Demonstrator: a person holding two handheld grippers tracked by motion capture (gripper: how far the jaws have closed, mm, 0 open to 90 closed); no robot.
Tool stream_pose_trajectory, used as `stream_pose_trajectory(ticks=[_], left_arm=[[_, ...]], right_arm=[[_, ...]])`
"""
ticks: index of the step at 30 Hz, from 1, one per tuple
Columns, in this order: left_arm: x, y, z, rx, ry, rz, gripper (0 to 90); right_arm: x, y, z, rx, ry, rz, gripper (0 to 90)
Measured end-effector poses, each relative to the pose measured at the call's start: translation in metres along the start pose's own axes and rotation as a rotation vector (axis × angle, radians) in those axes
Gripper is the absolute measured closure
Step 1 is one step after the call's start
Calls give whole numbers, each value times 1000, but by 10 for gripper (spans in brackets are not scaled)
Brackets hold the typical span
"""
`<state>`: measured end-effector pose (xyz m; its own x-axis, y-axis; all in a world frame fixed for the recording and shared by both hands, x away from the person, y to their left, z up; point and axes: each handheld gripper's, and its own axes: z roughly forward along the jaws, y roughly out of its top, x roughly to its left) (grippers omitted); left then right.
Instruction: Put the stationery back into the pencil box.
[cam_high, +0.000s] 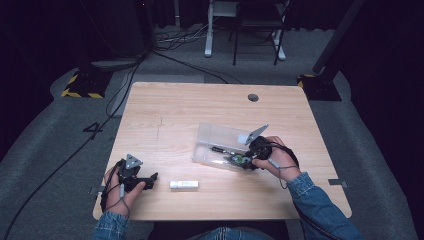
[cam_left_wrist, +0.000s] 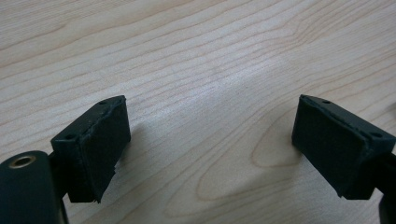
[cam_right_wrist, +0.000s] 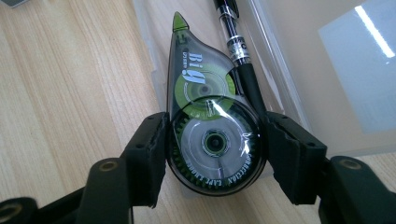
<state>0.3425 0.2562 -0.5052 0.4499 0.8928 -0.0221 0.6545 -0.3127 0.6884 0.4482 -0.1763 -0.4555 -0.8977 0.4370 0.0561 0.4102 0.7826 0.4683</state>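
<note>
Correction tape (cam_right_wrist: 205, 116) beside black pen (cam_right_wrist: 243, 60)

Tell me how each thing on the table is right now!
Correction tape dispenser: gripped between the right gripper fingers, over the clear box.
Clear plastic box: open, lying flat.
Black pen: lying in the box.
White stick-shaped thing: lying flat, untouched.
Left gripper: open, empty.
</note>
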Motion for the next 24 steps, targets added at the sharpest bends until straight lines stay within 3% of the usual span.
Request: stream_pose_trajectory(ticks=[16, 24], left_arm=[[-1, 0, 0, 0, 1, -6, 115], [-1, 0, 1, -1, 1, -8, 114]], right_arm=[[-1, 0, 3, -14, 9, -8, 418], [0, 0, 2, -12, -7, -12, 400]])
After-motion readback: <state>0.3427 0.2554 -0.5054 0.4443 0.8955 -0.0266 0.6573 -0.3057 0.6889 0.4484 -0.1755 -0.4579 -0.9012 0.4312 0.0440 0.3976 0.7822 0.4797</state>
